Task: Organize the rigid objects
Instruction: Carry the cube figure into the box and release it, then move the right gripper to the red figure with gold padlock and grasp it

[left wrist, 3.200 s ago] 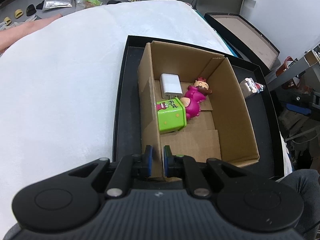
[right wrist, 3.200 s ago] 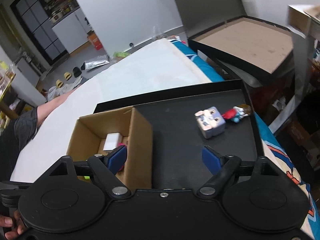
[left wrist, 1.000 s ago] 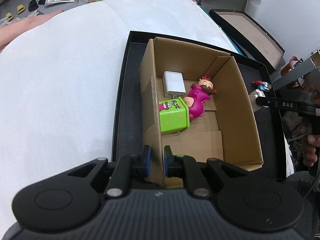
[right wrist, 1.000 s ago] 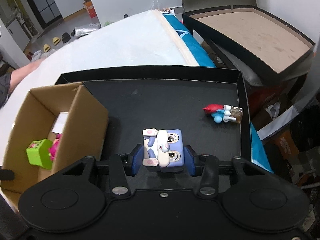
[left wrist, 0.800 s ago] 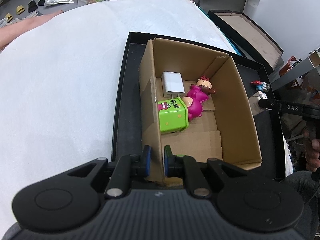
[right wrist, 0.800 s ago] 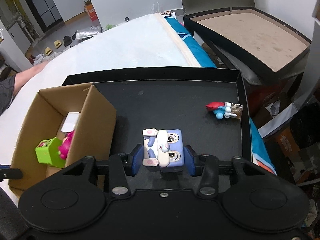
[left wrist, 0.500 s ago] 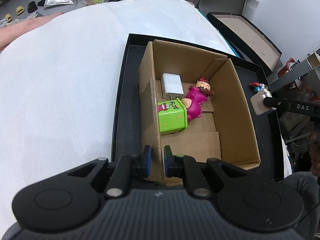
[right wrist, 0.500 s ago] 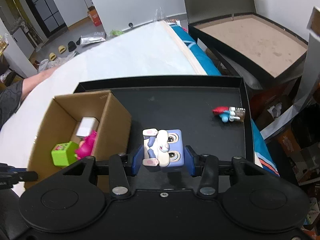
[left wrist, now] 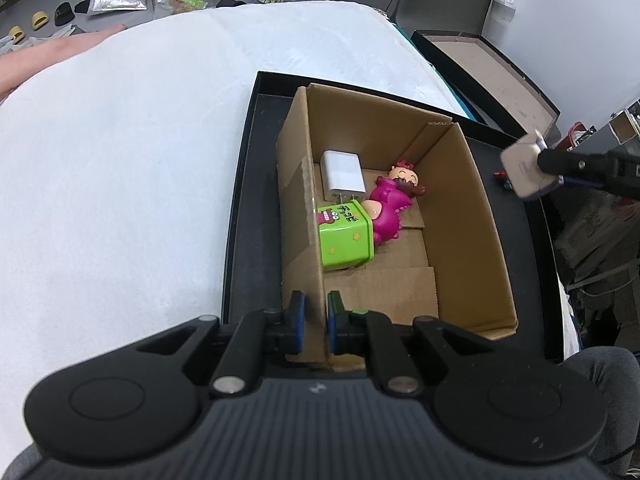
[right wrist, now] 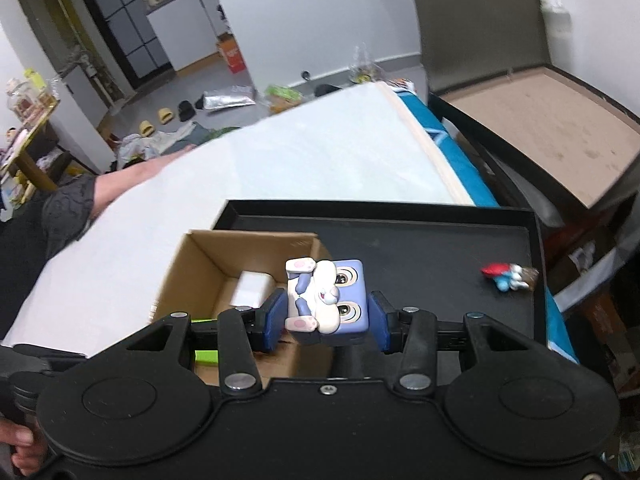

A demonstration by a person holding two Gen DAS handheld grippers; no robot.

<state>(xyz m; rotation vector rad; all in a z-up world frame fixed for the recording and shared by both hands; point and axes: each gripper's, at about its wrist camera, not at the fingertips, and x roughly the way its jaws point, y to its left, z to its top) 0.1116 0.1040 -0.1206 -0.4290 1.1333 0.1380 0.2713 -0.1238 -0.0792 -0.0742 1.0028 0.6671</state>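
Left wrist view
- Left tongs: your left gripper (left wrist: pixel 316 322) is clamped on the near end of the cardboard box's (left wrist: pixel 464 216) left wall, one pad inside, one outside. You are steadying the box.
- Box contents: a green cube (left wrist: pixel 346 240) lies just ahead of these tongs against the left wall. A pink figurine (left wrist: pixel 390 210) touches it on the right. A white charger (left wrist: pixel 343 175) sits beyond both, toward the far wall.
- Free floor: the near-right part of the box floor is bare cardboard; I judge it the place for the next item.
- Incoming item: the rabbit cube (left wrist: pixel 527 174) hangs far ahead and to the right, outside the box's right wall and above the black tray (left wrist: pixel 240 216).

Right wrist view
- Right tongs: your right gripper (right wrist: pixel 327 318) is closed on the rabbit cube (right wrist: pixel 326 300), a pad on each side face, with the cube's face turned toward the camera.
- Key relation: the box (right wrist: pixel 192 264) opening lies to the left of and below the held cube; its right wall stands directly under the cube.
- Coming move, judged: carry leftward until clear of that wall, then lower. This hand has the item; the other only holds the box.
- Obstacle: the right wall's top edge, and the charger (right wrist: pixel 252 288) inside, just left of the cube in this view.
- Remaining: a small red-and-blue figurine (right wrist: pixel 506 276) lies on the tray (right wrist: pixel 420 240), well to the right near its far-right rim, not yet boxed.
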